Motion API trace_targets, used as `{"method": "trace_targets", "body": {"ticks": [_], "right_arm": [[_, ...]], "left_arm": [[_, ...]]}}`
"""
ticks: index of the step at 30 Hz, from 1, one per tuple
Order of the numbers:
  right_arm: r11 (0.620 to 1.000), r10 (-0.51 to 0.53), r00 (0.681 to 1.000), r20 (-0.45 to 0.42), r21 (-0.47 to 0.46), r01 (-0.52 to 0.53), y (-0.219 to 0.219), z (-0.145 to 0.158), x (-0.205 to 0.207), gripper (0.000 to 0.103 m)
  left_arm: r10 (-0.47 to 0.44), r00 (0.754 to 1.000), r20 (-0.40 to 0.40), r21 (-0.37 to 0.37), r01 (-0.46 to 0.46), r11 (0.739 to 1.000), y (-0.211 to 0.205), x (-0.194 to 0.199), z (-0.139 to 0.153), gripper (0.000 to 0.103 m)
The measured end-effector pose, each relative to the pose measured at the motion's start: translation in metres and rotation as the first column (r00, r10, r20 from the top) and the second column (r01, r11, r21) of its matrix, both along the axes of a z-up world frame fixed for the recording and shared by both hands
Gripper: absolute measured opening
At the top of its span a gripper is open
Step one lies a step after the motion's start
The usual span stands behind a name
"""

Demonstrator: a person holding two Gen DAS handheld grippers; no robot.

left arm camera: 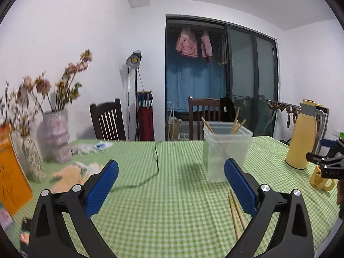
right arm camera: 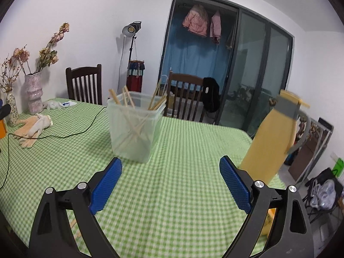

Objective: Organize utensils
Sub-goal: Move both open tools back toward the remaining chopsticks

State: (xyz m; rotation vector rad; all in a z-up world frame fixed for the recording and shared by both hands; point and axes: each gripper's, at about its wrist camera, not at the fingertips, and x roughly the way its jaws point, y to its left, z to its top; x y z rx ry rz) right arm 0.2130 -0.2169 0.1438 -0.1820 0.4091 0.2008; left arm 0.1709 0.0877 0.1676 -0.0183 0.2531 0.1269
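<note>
Above the green checked surface [left arm camera: 172, 193], the left hand-held gripper [left arm camera: 171, 179] hangs with its blue pads spread wide and nothing between them. Just inside its right-hand pad, a few loose chopsticks [left arm camera: 236, 212] lie flat on the cloth, partly hidden under the black finger. Beyond them a translucent plastic container [left arm camera: 225, 150] stands upright, with more wooden chopsticks leaning inside it and poking over the rim. A thin black cable [left arm camera: 156, 161] snakes across the cloth toward the far edge.

The right hand-held gripper [right arm camera: 171, 181] is likewise spread and holds nothing; from its view the container [right arm camera: 135, 129] sits ahead and to the left, its chopsticks [right arm camera: 137, 126] crossing inside. Two loose sticks show at the lower left under the black frame.

Off to the right stands a yellow thermos jug [left arm camera: 302, 135], with a yellow mug [left arm camera: 321, 177] just beside it. On the left side lie knit work gloves [right arm camera: 33, 126], with a pink vase of dried flowers [right arm camera: 34, 92] behind them near the wall. Two dark wooden chairs [right arm camera: 85, 83] stand at the far edge of the surface.
</note>
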Motion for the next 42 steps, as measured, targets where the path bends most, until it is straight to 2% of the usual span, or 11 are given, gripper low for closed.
{"method": "trace_targets", "body": {"ticks": [2,8,12,16,19,22,26,29,34,42], "right_arm": [[1.0,0.0,1.0,-0.008,-0.001,0.0,0.004,-0.011,-0.008,0.091],[0.999,0.033,0.999,-0.04,0.0,-0.034,0.022,-0.045,-0.033,0.091],[0.999,0.044,0.998,-0.035,-0.01,-0.045,0.031,-0.059,-0.046,0.091],[0.998,0.053,0.996,-0.076,0.039,-0.05,0.027,-0.075,-0.055,0.091],[0.998,0.047,0.996,-0.073,0.049,-0.044,0.027,-0.087,-0.066,0.091],[0.996,0.047,0.997,-0.067,0.079,-0.041,0.027,-0.102,-0.082,0.091],[0.997,0.048,0.998,-0.042,0.061,-0.046,0.035,-0.12,-0.105,0.091],[0.997,0.06,0.997,-0.043,0.056,-0.057,0.04,-0.125,-0.112,0.091],[0.998,0.057,0.997,-0.045,0.021,-0.056,0.042,-0.128,-0.11,0.091],[0.998,0.05,0.994,-0.099,0.054,-0.044,0.04,-0.128,-0.092,0.091]], "left_arm": [[-0.002,1.0,-0.013,-0.008,0.002,1.0,-0.002,-0.005,-0.013,0.096],[0.005,0.999,-0.034,0.037,-0.003,0.999,-0.014,-0.022,-0.054,0.096],[-0.015,0.996,-0.085,-0.015,0.014,1.0,-0.015,-0.027,-0.082,0.096],[-0.003,0.988,-0.152,-0.043,-0.004,0.999,-0.015,-0.033,-0.116,0.096],[-0.001,0.984,-0.177,-0.064,-0.01,0.998,-0.014,-0.043,-0.136,0.096],[0.0,0.989,-0.145,-0.072,-0.01,0.997,-0.016,-0.059,-0.145,0.096],[-0.014,0.995,-0.104,-0.01,0.014,1.0,-0.026,-0.078,-0.155,0.096],[-0.04,0.992,-0.123,0.022,0.043,0.999,-0.034,-0.08,-0.158,0.096],[-0.073,0.986,-0.148,0.0,0.074,0.997,-0.039,-0.076,-0.159,0.096],[-0.035,0.984,-0.175,0.004,0.036,0.999,-0.03,-0.06,-0.159,0.096]]}}
